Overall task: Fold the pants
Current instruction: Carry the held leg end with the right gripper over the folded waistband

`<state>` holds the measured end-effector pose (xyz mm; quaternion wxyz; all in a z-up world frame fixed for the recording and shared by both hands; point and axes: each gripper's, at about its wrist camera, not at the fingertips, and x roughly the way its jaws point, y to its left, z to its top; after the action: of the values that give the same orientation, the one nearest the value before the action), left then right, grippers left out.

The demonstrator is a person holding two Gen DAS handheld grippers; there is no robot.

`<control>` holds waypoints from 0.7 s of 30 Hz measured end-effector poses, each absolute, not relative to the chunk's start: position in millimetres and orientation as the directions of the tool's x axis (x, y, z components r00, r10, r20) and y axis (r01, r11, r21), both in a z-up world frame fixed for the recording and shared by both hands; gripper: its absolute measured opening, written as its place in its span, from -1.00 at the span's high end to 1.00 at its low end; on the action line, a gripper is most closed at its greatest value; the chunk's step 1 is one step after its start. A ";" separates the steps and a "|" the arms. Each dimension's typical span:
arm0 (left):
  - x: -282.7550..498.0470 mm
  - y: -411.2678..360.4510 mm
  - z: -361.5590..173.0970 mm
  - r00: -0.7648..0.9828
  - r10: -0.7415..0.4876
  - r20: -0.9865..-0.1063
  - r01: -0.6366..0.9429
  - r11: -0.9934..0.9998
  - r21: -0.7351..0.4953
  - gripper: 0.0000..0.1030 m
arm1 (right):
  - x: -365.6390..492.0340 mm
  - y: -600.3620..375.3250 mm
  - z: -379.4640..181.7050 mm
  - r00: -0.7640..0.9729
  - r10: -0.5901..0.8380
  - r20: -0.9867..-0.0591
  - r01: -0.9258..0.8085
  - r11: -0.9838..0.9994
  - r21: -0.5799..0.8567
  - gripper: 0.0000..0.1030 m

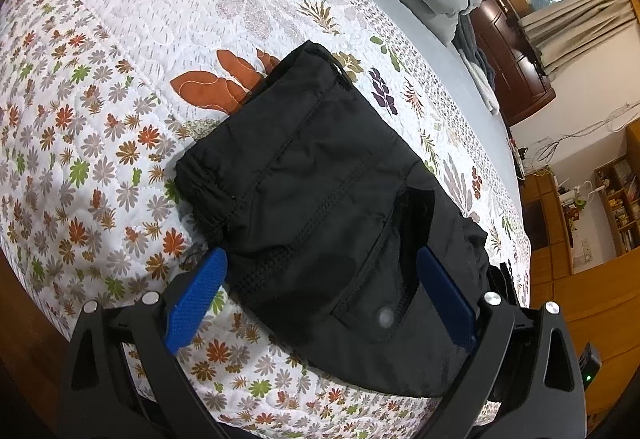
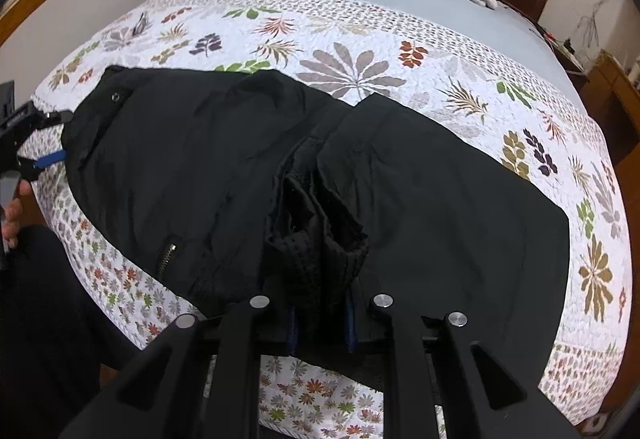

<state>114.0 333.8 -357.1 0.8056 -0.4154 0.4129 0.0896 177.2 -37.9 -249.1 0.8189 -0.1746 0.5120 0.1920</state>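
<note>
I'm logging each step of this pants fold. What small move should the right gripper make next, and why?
Probably lower the pinched fabric onto the pants and let go. The right gripper has its jaws shut on a bunched black fold, close over the quilt, while the left gripper hangs open over the other end.
</note>
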 end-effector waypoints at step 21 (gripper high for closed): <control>117.1 332.8 -358.6 0.639 -0.196 -0.744 -0.491 0.640 -0.591 -0.86 | 167.9 -22.4 -263.9 0.381 0.109 -0.918 -0.567 0.812 -0.139 0.66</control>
<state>117.1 332.8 -358.6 0.8048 -0.4143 0.4150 0.0917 167.9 -22.4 -263.9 0.8007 -0.2224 0.5147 0.2108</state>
